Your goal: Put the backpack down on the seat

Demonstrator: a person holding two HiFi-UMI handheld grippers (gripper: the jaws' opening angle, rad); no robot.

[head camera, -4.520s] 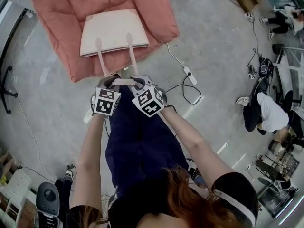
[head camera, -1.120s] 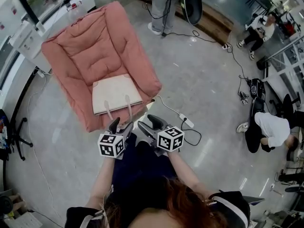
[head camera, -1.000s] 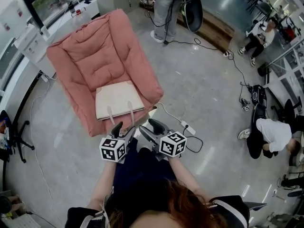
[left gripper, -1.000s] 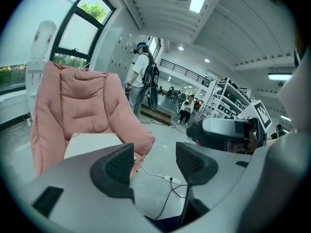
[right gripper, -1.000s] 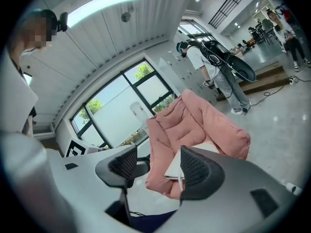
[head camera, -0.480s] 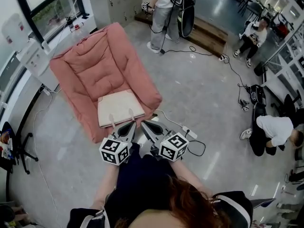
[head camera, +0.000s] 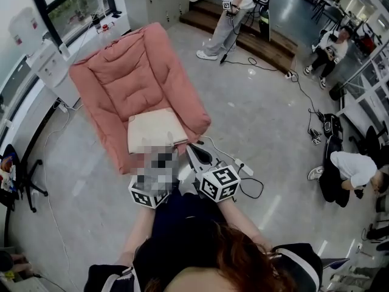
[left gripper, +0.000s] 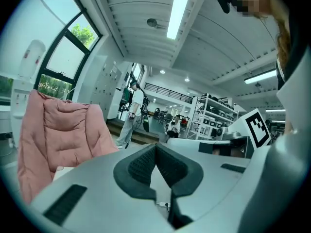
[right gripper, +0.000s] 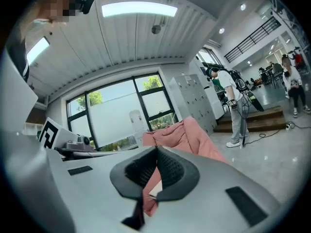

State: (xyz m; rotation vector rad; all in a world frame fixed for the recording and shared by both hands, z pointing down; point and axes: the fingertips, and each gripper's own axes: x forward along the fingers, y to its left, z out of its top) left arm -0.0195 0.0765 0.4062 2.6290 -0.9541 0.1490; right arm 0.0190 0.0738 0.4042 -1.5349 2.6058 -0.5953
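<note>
Backpack (head camera: 154, 129) on seat (head camera: 124, 72), just beyond right claw (head camera: 193, 151)

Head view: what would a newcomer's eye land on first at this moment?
The big padded pink fabric armchair at upper left dominates, with the flat cream backpack lying on its seat. Just below it, in front of the person, the left gripper and the right gripper are both shut and empty. A person in a white top crouches on the grey floor at right.
</note>
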